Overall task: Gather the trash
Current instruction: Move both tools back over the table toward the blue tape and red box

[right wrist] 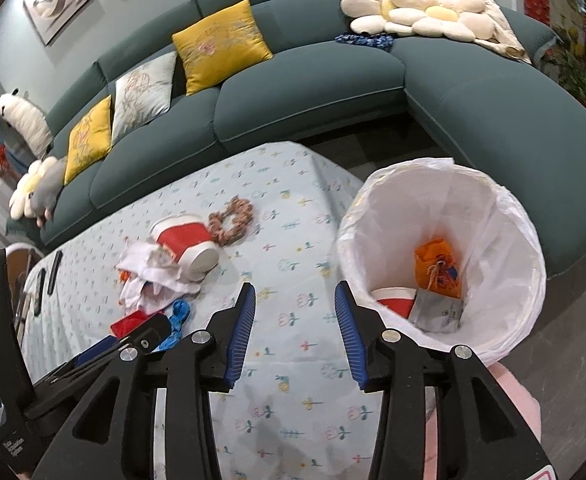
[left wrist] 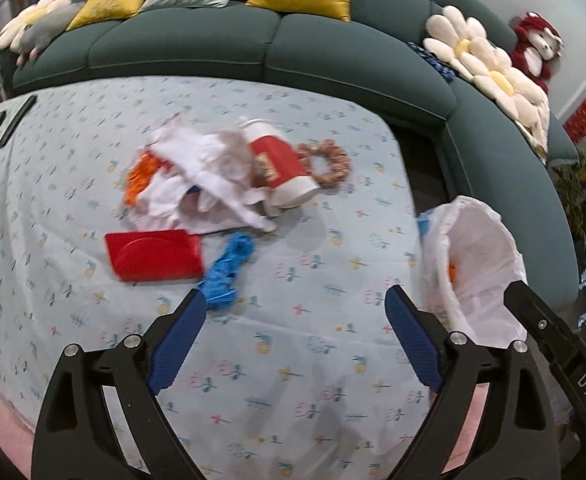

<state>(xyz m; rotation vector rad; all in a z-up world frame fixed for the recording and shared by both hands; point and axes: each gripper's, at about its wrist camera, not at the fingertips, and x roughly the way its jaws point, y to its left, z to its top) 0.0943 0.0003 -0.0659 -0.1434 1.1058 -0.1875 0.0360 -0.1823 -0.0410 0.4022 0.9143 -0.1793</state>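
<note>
Both hand-held grippers, left gripper (left wrist: 295, 304) wide and right gripper (right wrist: 295, 300) half-open, hold nothing above the flowered tablecloth (left wrist: 293, 360), with crumpled white paper trash (left wrist: 201, 184) at eleven o'clock and the white-lined round bin (right wrist: 445, 264) at two o'clock.

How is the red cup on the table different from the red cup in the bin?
The red cup on the table lies on its side in plain view, against the crumpled white wrappers. The red cup in the bin sits at the bottom of the white-lined bin, partly covered by a grey packet. Both are red with white rims.
</note>
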